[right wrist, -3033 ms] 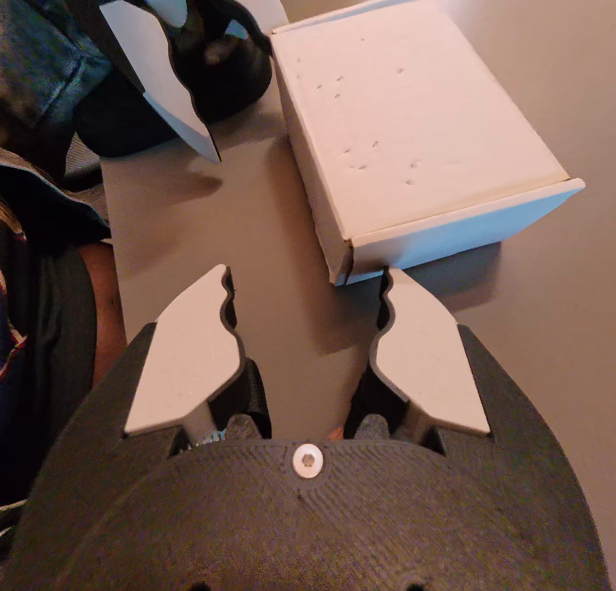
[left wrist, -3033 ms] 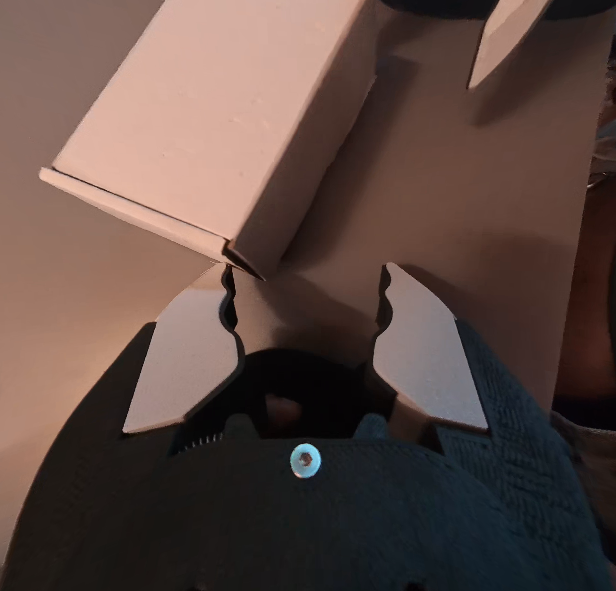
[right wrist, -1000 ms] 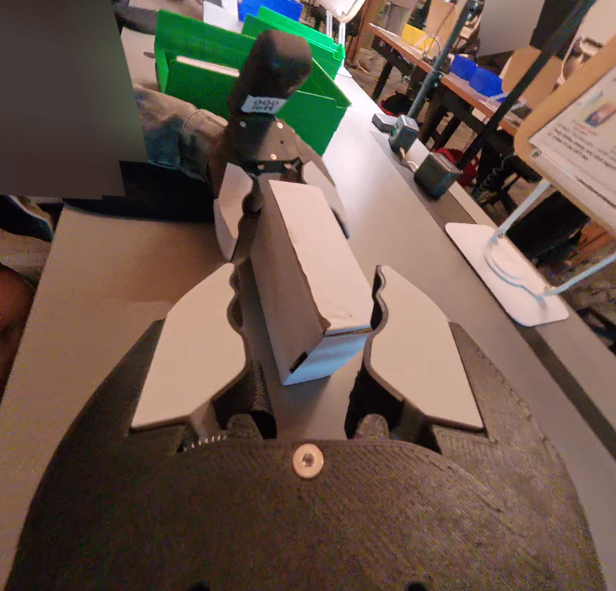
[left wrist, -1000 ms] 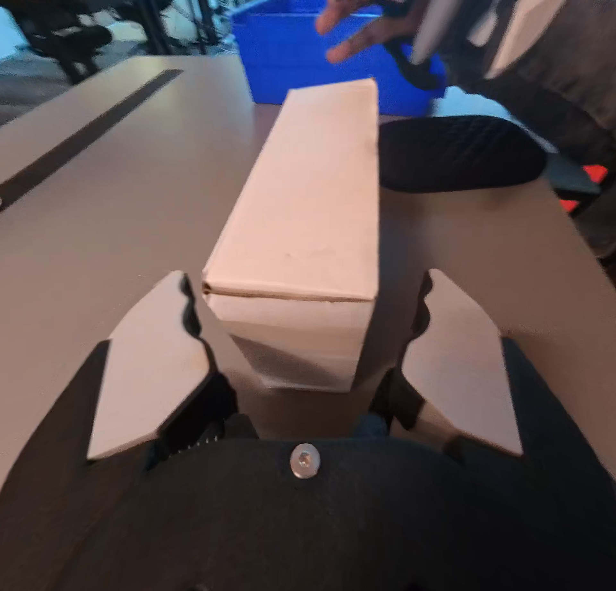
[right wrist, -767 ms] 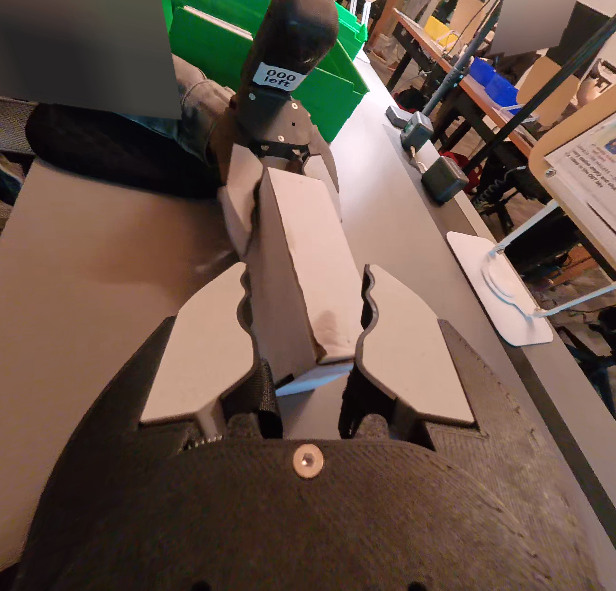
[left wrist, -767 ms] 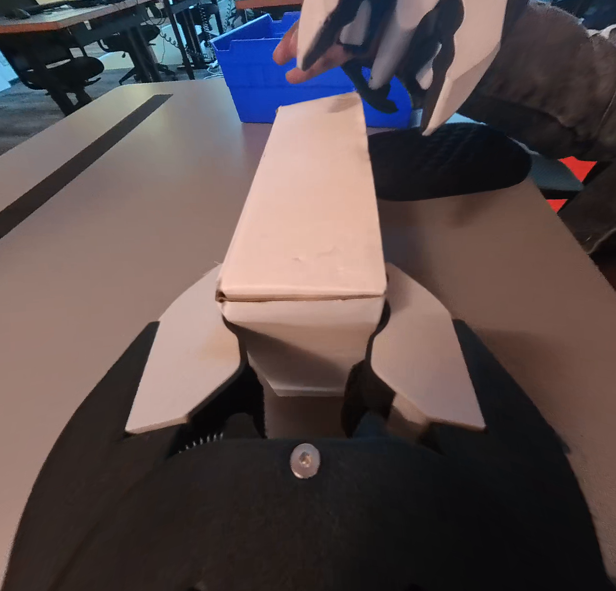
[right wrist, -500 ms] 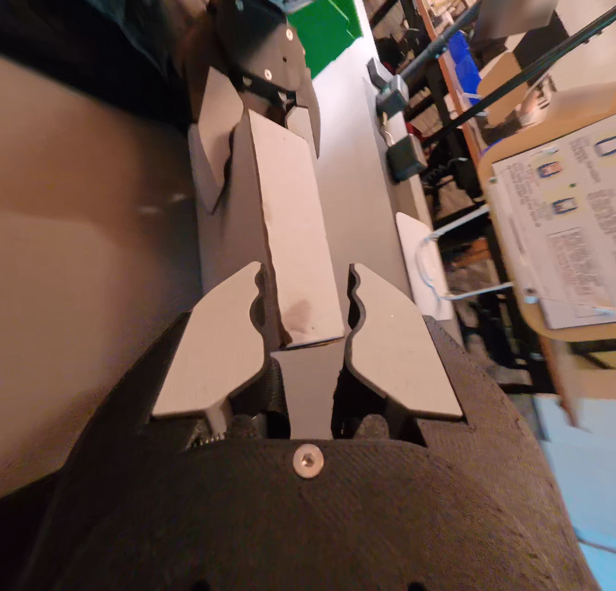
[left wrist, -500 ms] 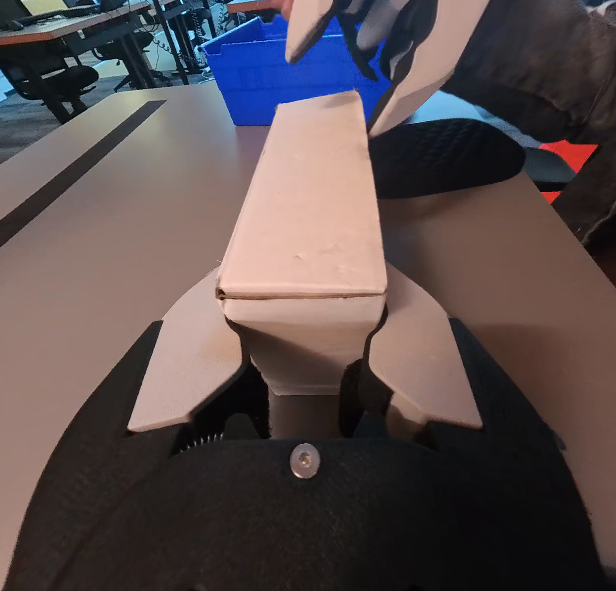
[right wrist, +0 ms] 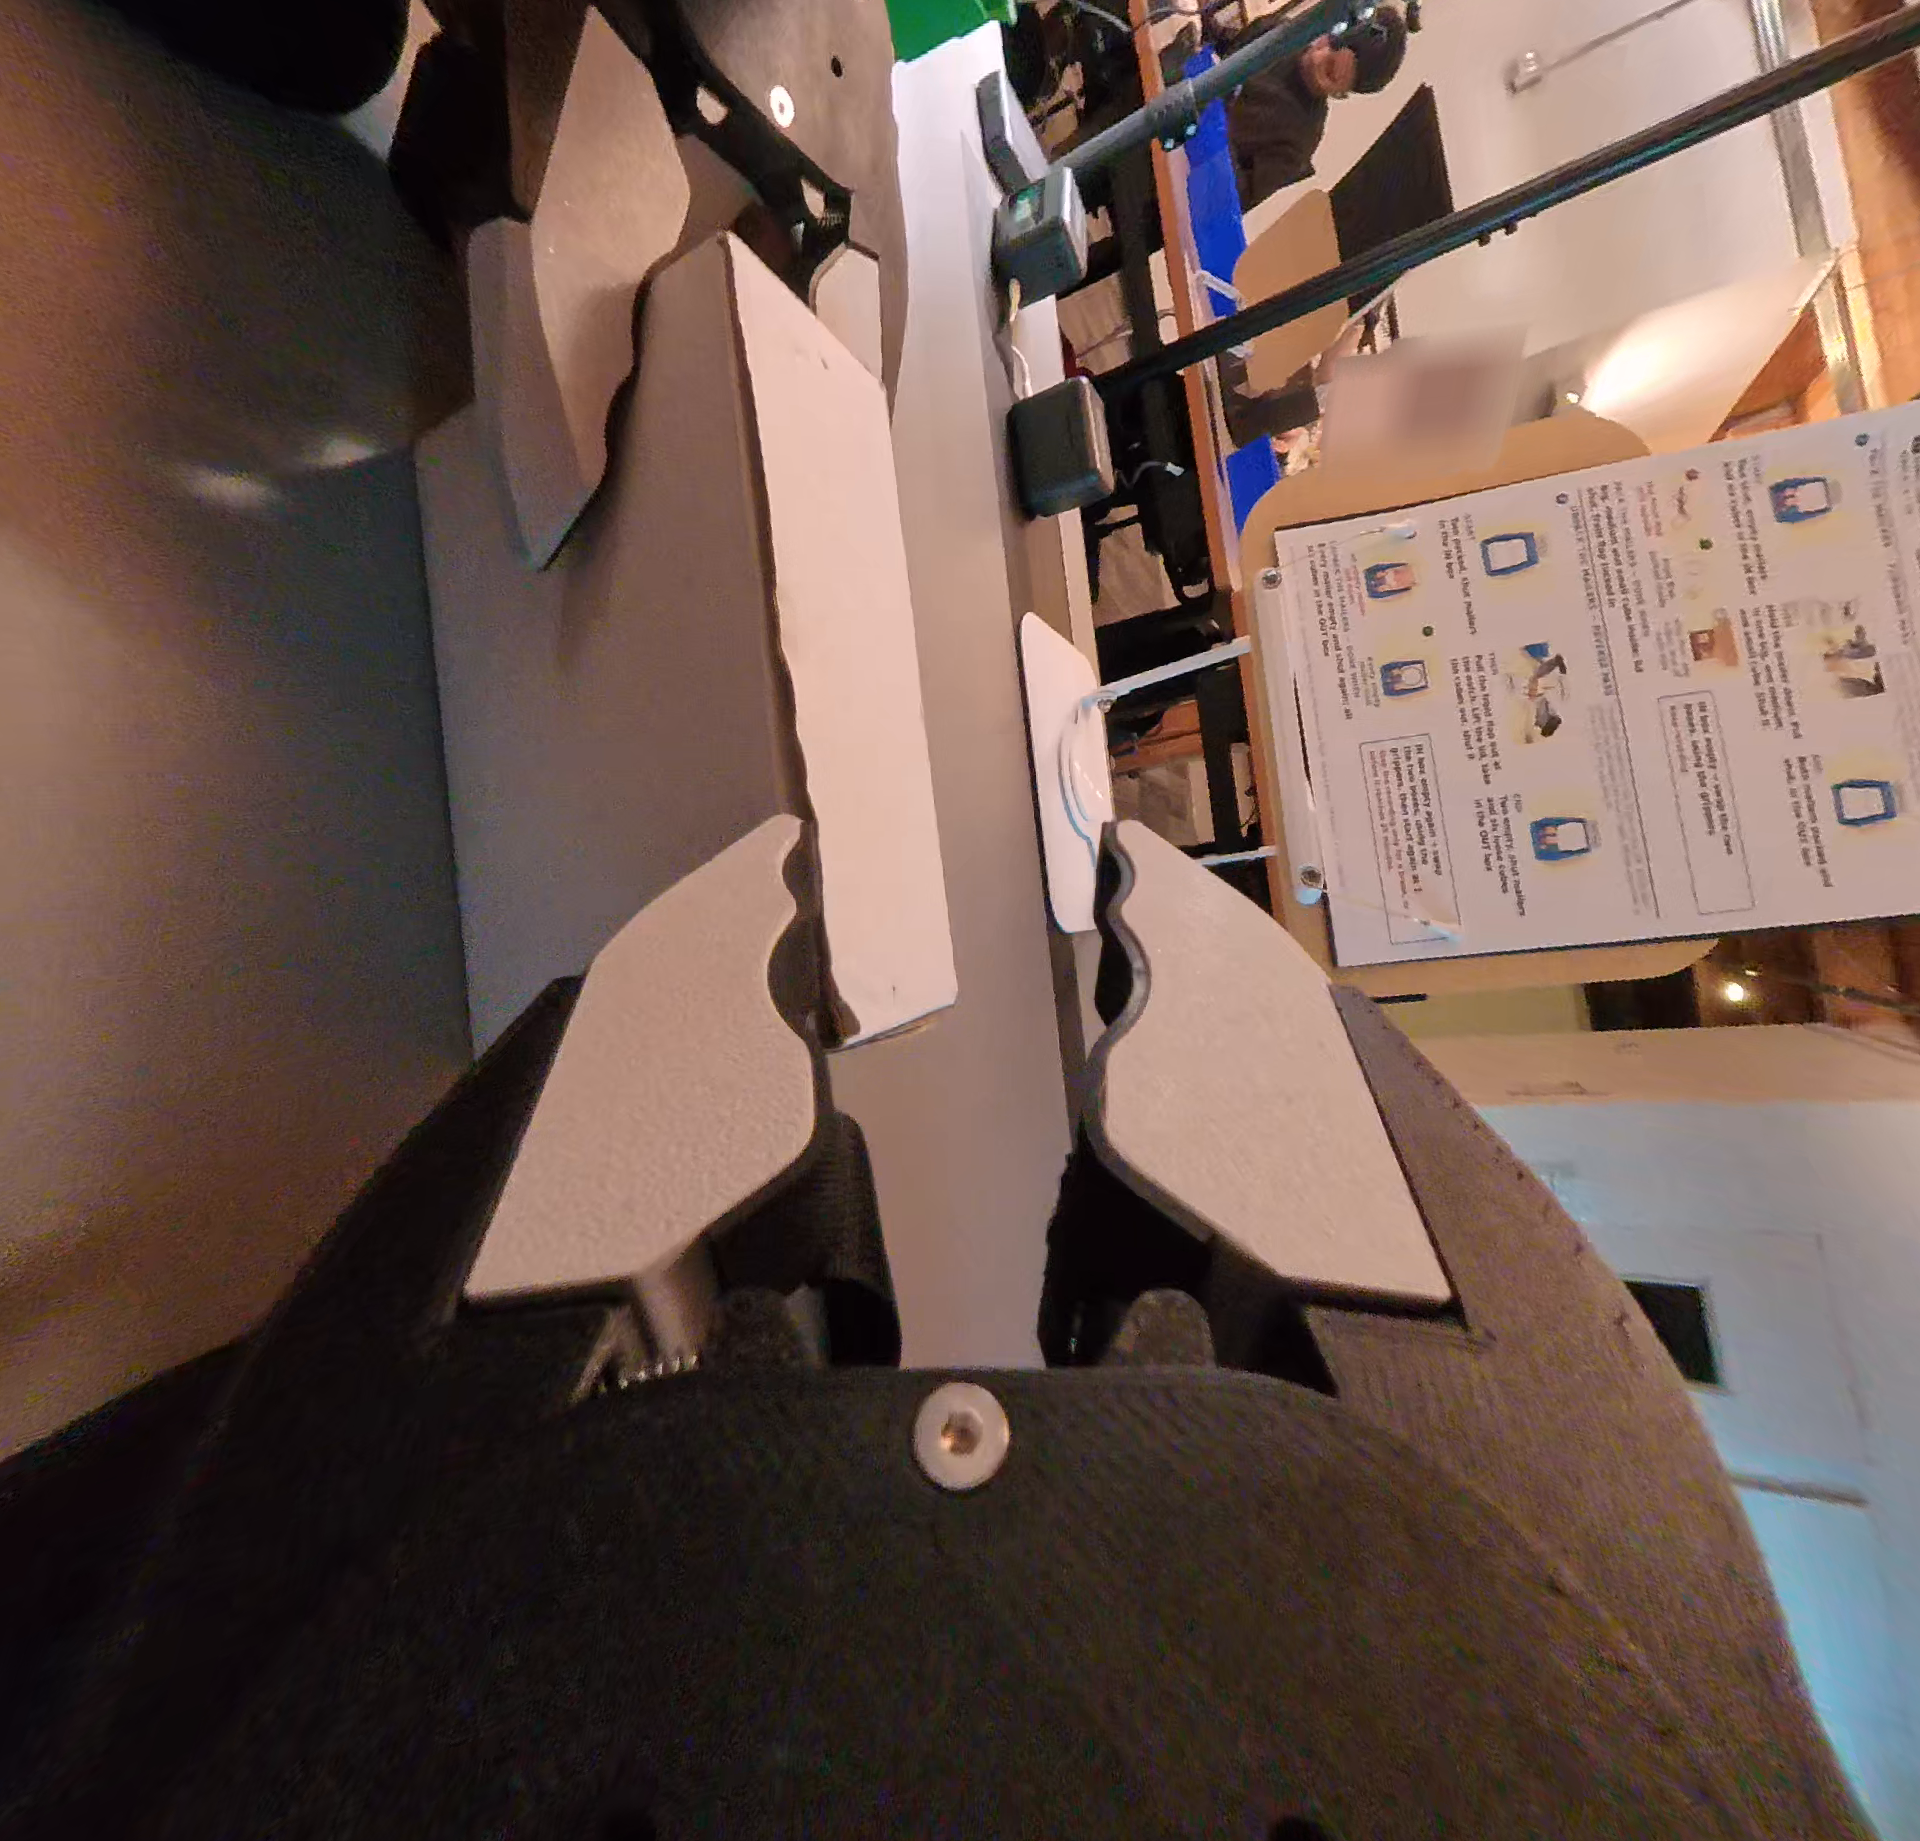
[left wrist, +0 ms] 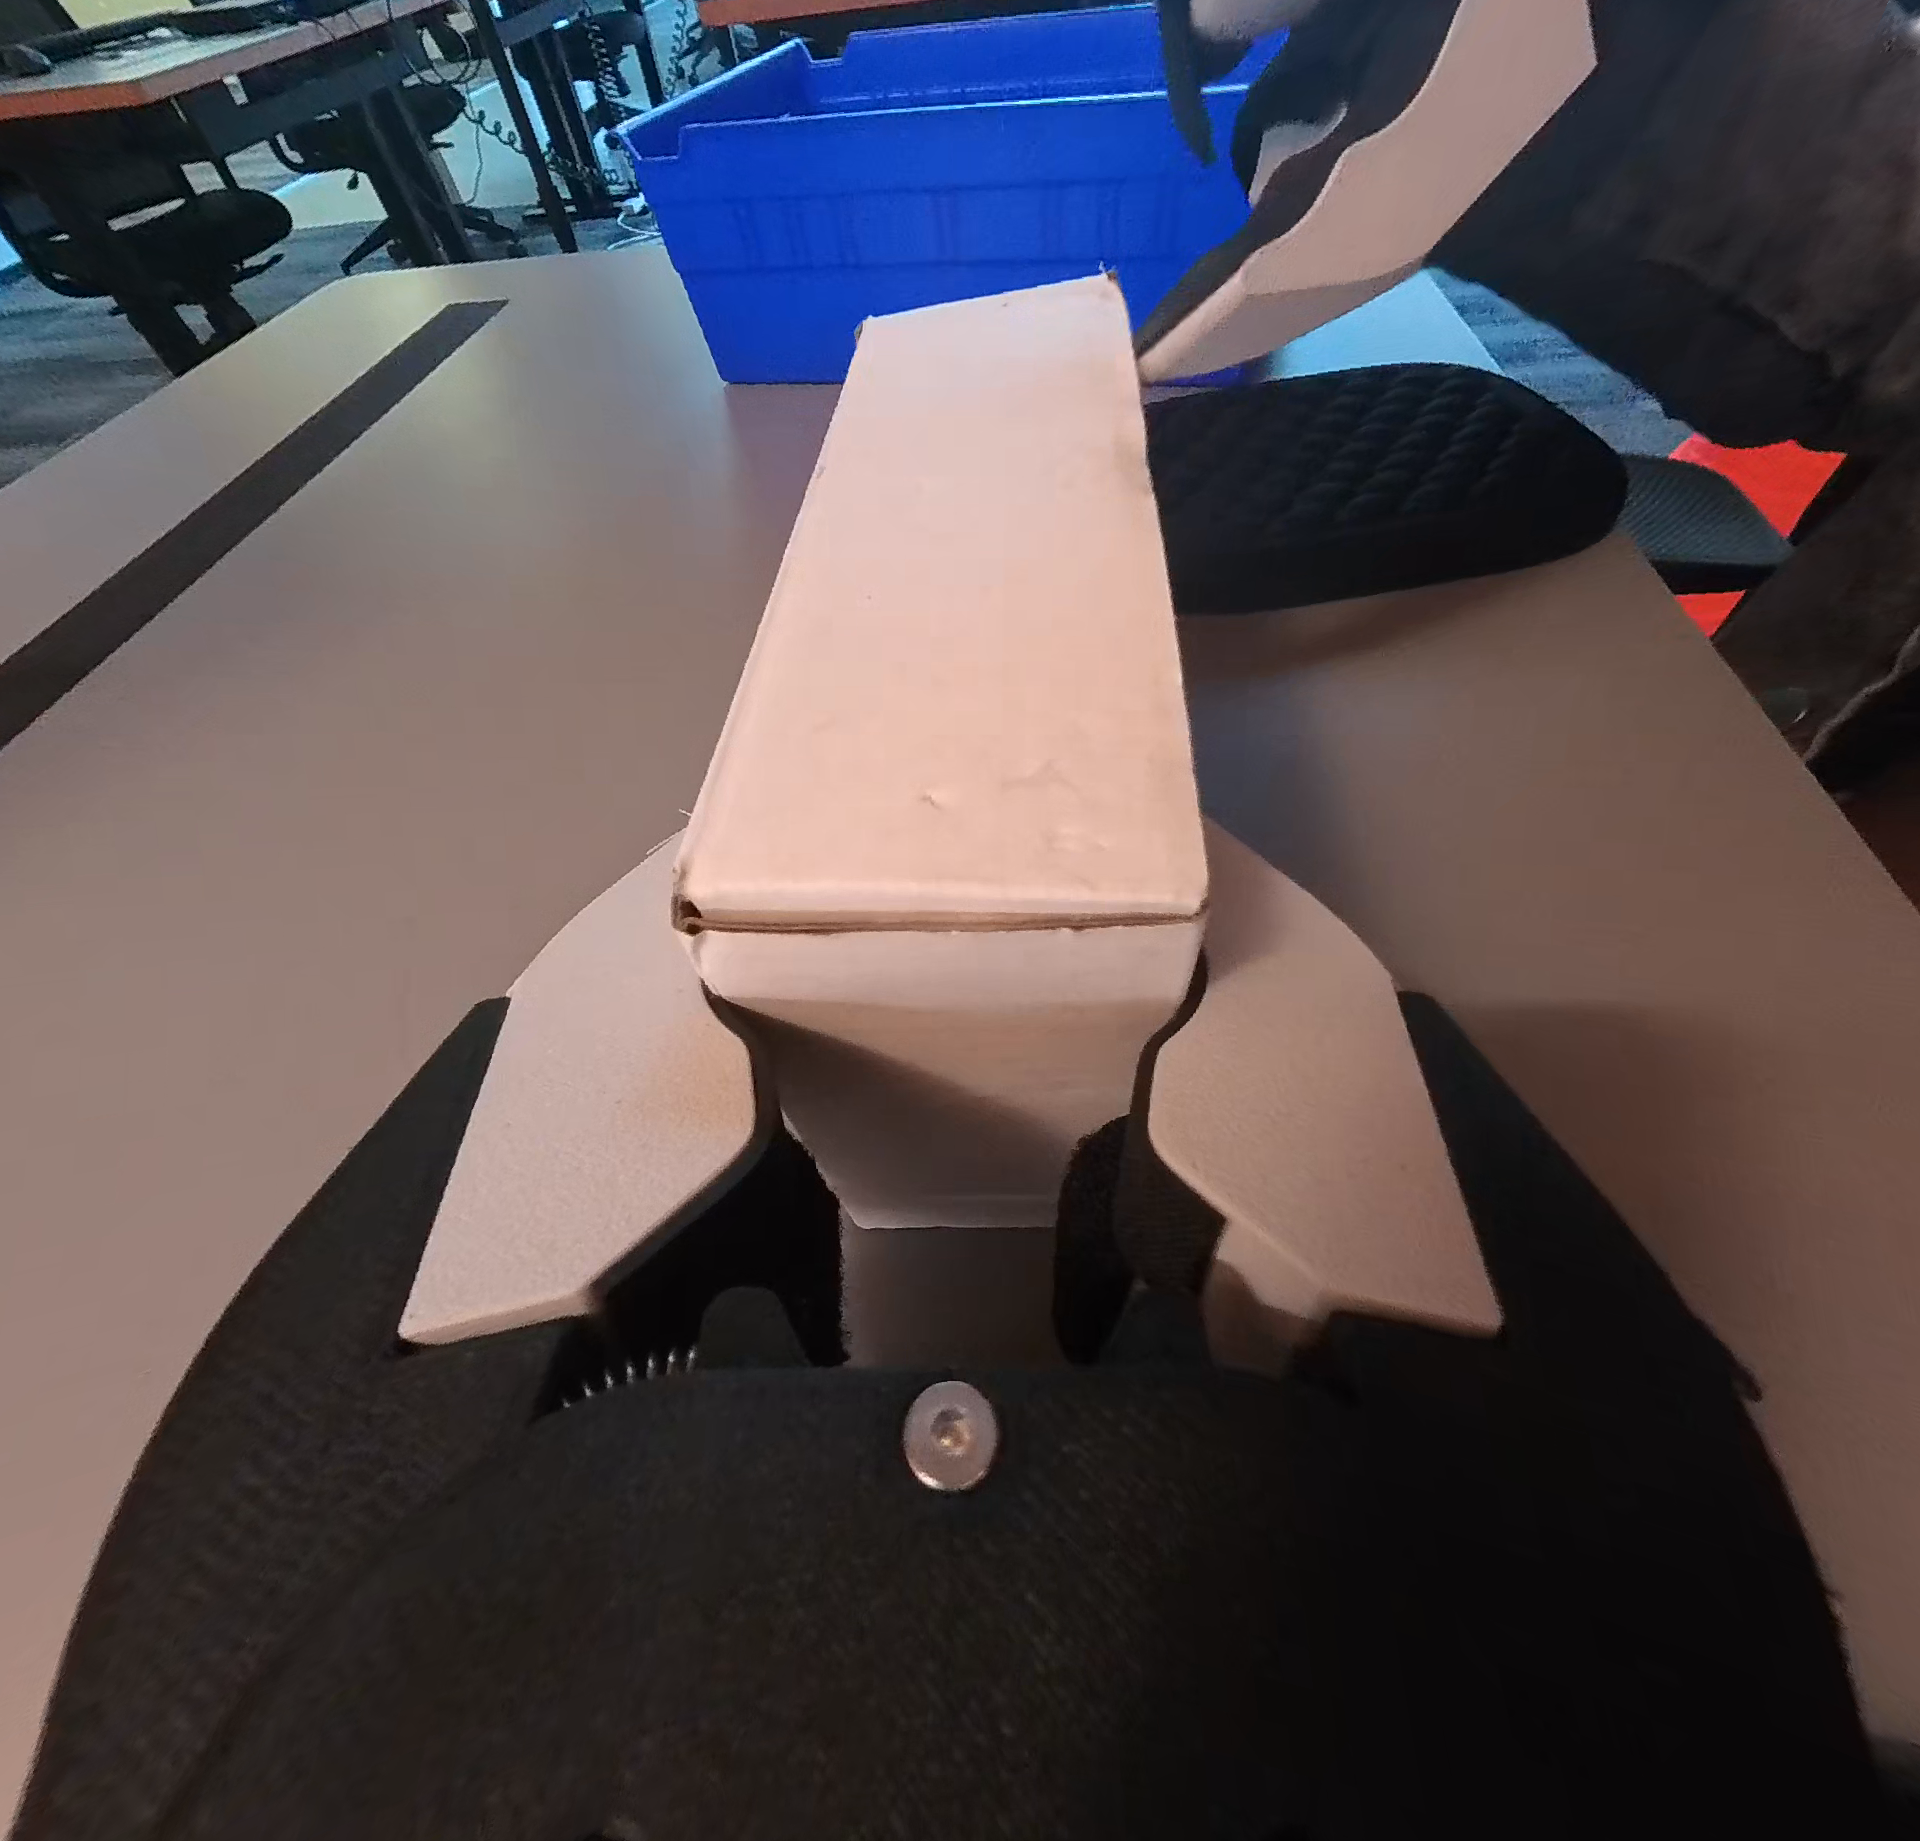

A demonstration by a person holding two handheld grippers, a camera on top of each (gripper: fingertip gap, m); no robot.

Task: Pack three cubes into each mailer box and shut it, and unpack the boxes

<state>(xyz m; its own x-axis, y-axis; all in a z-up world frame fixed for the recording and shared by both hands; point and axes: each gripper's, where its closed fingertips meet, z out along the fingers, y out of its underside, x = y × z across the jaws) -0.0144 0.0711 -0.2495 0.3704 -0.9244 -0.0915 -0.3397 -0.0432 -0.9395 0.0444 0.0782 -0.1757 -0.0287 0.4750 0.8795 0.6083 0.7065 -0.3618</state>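
Closed white cardboard mailer box (left wrist: 966, 648) standing on edge on the grey desk (left wrist: 364, 669), contents hidden, left gripper (left wrist: 940, 970) clamped on its near end, right gripper (right wrist: 951, 908) parted at the far end, holding nothing, blue plastic bin (left wrist: 935, 222) behind

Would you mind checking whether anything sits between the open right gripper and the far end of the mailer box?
Nothing visible does: the right gripper is open at the end of the mailer box, which the left gripper clamps.
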